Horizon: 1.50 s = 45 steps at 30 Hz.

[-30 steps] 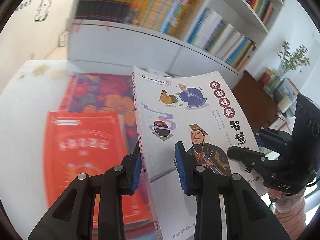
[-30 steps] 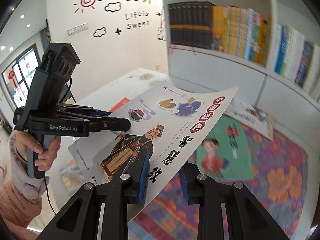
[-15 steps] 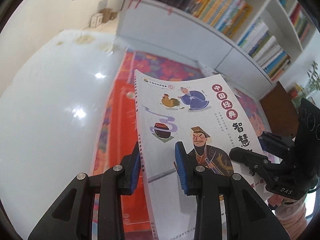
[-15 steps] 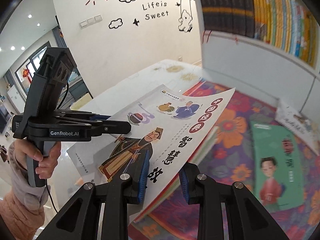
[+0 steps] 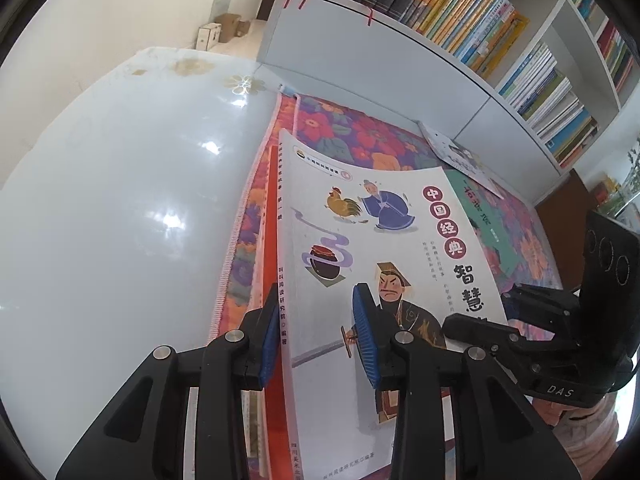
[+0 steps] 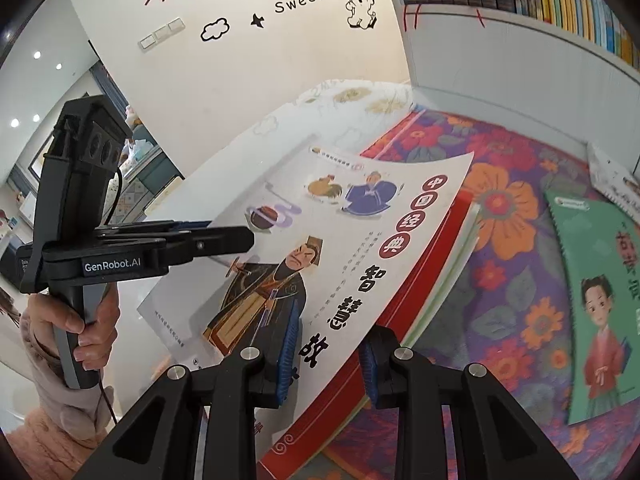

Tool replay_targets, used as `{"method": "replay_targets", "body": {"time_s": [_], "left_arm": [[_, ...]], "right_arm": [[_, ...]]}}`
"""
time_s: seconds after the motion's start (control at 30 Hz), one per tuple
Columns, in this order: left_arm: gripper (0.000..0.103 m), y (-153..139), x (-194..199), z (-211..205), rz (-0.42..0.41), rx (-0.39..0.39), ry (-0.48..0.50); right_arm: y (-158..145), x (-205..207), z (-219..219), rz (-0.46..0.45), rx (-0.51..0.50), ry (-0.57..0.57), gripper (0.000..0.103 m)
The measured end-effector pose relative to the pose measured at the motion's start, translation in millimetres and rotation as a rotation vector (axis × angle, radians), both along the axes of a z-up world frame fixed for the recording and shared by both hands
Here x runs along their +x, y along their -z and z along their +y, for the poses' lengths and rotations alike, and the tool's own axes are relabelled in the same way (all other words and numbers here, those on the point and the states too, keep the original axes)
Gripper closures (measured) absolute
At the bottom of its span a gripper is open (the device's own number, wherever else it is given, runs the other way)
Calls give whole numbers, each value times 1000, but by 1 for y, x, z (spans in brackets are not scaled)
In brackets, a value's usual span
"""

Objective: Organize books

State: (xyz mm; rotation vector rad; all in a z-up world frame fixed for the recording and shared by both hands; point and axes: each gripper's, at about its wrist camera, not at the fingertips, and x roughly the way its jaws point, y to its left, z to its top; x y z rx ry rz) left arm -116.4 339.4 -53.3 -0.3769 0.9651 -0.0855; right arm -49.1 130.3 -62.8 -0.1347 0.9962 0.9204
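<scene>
A white picture book with cartoon figures and red title circles lies tilted over a red book at the left edge of a floral cloth. My left gripper has the white book's spine side between its blue pads; its jaws are opening, and the pads still touch the book. My right gripper is shut on the opposite long edge of the white book. The red book shows under it, on top of other books. Each view shows the other gripper: the left gripper, the right gripper.
A green book and a pale book lie on the cloth to the right. The glossy white table stretches left. A white bookshelf full of books stands behind. A hand holds the left gripper's handle.
Both grippers have carried the white book down and to the left, over the red book at the cloth's edge. It now sits lower over the red book than before.
</scene>
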Motion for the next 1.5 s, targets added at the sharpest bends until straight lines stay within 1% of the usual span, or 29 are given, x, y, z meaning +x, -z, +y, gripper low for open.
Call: {"method": "replay_targets", "body": {"time_s": [0.07,0.13,0.2,0.27,0.33,0.47,0.7,0.77,0.83,1.0,1.2,1.33,1.47,1.5], "left_arm": [[66,-2,0,-3,-3,45,-5],[65,-3,-1,-5,6,92,-17],[65,-1,0,-6,8,102,-14],[65,0,-2,-3,8,88,-25],[65,-2,-3,0,3,86,-39],[65,-11,-8,-2,-10,156,-66],[64,-29,-23,-8,-28,193,-74],[64,-34,-27,-11,-39,185,-70],[64,-38,-29,-15,-44,194,-73],[64,-43,-27,-28,-45,181,-73],[64,-50,-16,-68,-59,173,-20],[64,-53,2,-106,-63,168,27],[64,-55,27,-149,-69,143,76],[64,-55,35,-160,-69,137,85]], "right_arm": [[1,0,1,-4,-18,7,76],[3,3,1,1,-24,16,76],[4,5,-1,22,-8,23,75],[5,5,-2,38,-4,27,75],[5,4,-1,31,-8,23,75],[4,4,0,44,-17,19,74],[1,8,-2,98,-46,43,70],[0,7,-8,107,-41,59,70],[0,8,-15,120,-32,66,70],[-4,10,-42,118,-13,106,69],[-12,17,-82,112,14,152,69],[-19,30,-124,114,53,214,69],[-27,49,-176,110,92,297,69],[-29,58,-195,112,106,330,69]]}}
